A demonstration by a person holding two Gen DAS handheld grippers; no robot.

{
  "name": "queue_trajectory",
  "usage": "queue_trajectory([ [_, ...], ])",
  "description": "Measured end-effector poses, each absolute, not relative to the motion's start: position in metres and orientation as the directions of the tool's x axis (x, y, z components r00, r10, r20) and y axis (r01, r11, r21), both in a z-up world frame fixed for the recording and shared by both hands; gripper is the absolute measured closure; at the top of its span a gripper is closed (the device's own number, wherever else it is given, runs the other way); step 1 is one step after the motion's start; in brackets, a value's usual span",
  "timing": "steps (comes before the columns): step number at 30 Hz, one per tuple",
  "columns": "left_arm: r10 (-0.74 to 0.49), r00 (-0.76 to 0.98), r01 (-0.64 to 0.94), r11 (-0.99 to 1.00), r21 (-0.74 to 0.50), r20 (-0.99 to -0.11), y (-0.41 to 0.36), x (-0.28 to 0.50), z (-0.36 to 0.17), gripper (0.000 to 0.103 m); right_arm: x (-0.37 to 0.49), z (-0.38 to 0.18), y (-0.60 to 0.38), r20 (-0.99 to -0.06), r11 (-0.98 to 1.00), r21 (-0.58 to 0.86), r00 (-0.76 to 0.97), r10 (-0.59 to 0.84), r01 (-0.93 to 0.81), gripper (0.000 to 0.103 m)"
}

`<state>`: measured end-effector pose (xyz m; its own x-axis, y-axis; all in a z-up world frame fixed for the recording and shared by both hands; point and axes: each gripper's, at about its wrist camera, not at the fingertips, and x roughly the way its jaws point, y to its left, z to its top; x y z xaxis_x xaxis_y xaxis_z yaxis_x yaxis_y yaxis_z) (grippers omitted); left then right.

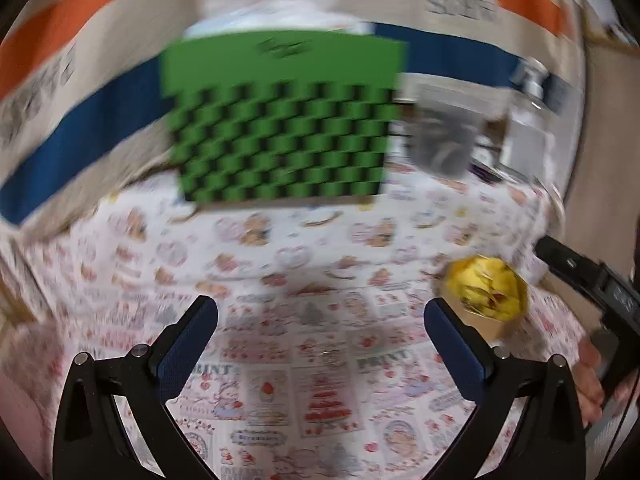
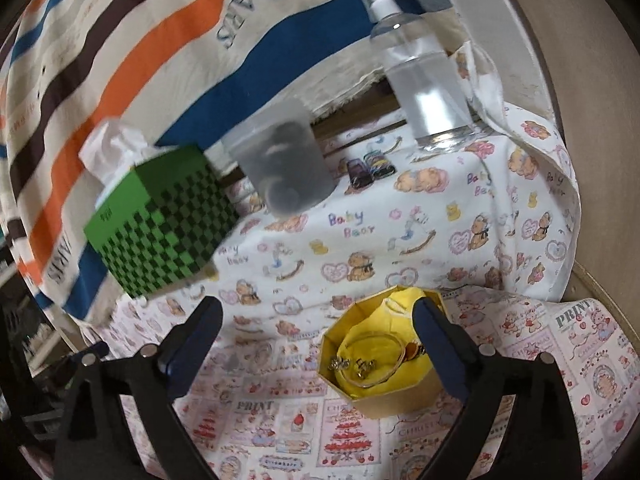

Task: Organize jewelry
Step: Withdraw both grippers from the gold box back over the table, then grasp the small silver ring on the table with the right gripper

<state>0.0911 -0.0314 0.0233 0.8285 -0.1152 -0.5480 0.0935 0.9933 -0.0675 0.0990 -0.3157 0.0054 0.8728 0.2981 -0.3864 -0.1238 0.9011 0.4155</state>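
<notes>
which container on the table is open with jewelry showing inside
The yellow octagonal box; the frosted tub is dim inside, the green box holds tissues.

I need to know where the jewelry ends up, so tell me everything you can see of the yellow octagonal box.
The yellow octagonal box stands upright and open on the printed tablecloth, with no lid in view. Its walls look like cardboard, tan outside and yellow inside, and a crumpled yellow lining fills it. On the lining lie a thin clear bangle, small metallic pieces and a gold-toned chain piece. One of the right gripper fingers overlaps its right rim in the image; contact cannot be told.
</notes>
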Motion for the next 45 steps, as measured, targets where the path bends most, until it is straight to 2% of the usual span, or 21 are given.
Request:
queue_trajectory([
  [2, -0.084, 0.803, 0.062, 0.996, -0.058, -0.589, -0.018, 0.098, 0.016, 0.001, 0.1, 0.003, -0.312, -0.395, 0.906, 0.406, 0.871, 0.292, -0.119, 0.007],
  [5, 0.003, 0.819, -0.022, 0.999, -0.026, -0.574, 0.001, 0.1, 0.008, 0.001, 0.101, 0.0, -0.305, -0.409, 0.915, 0.384, 0.867, 0.286, -0.121, 0.007],
  [7, -0.027, 0.789, -0.02, 0.997, -0.069, -0.614, 0.014, 0.107, 0.001, 0.001, 0.101, -0.003, -0.3, -0.416, 0.922, 0.368, 0.865, 0.279, -0.12, 0.005],
  [13, -0.07, 0.748, -0.052, 0.985, -0.163, -0.66, 0.037, 0.118, -0.012, 0.001, 0.102, -0.012, -0.279, -0.451, 0.945, 0.295, 0.85, 0.271, -0.144, 0.002],
  [19, -0.054, 0.732, -0.084, 0.982, -0.169, -0.679, 0.043, 0.123, -0.018, 0.001, 0.099, -0.015, -0.26, -0.477, 0.952, 0.236, 0.83, 0.29, -0.197, 0.001],
  [23, -0.037, 0.738, -0.102, 0.981, -0.167, -0.674, 0.047, 0.122, -0.015, 0.001, 0.103, -0.018, -0.258, -0.509, 0.938, 0.265, 0.794, 0.332, -0.223, 0.001],
  [27, -0.046, 0.742, -0.116, 0.974, -0.196, -0.668, 0.052, 0.121, -0.012, 0.001, 0.099, -0.006, -0.263, -0.518, 0.946, 0.301, 0.812, 0.268, -0.12, 0.001],
  [30, -0.056, 0.734, -0.14, 0.963, -0.232, -0.677, 0.056, 0.12, -0.013, 0.001, 0.1, 0.003, -0.25, -0.556, 0.951, 0.279, 0.786, 0.271, -0.132, 0.001],
  [33, -0.033, 0.747, -0.149, 0.965, -0.215, -0.664, 0.056, 0.118, -0.01, 0.001, 0.114, -0.001, -0.221, -0.667, 0.953, 0.246, 0.684, 0.297, -0.174, 0.001],
  [34, -0.018, 0.751, -0.155, 0.967, -0.204, -0.66, 0.056, 0.117, -0.009, 0.001, 0.117, -0.004, -0.215, -0.691, 0.958, 0.232, 0.664, 0.285, -0.169, 0.001],
  [36, -0.007, 0.752, -0.159, 0.968, -0.192, -0.659, 0.056, 0.116, -0.008, 0.001, 0.128, -0.014, -0.196, -0.767, 0.985, 0.152, 0.618, 0.173, -0.086, 0.001],
  [41, -0.042, 0.745, -0.16, 0.958, -0.239, -0.666, 0.062, 0.115, -0.006, 0.001, 0.144, -0.025, -0.16, -0.802, 0.983, 0.133, 0.568, 0.184, -0.13, 0.003],
  [43, -0.022, 0.744, -0.174, 0.959, -0.225, -0.668, 0.064, 0.116, -0.006, 0.001, 0.148, -0.03, -0.147, -0.812, 0.983, 0.11, 0.558, 0.172, -0.144, 0.007],
  [45, -0.011, 0.74, -0.191, 0.955, -0.226, -0.672, 0.067, 0.117, -0.007, 0.001, 0.154, -0.035, -0.136, -0.824, 0.984, 0.086, 0.544, 0.158, -0.155, 0.016],
])
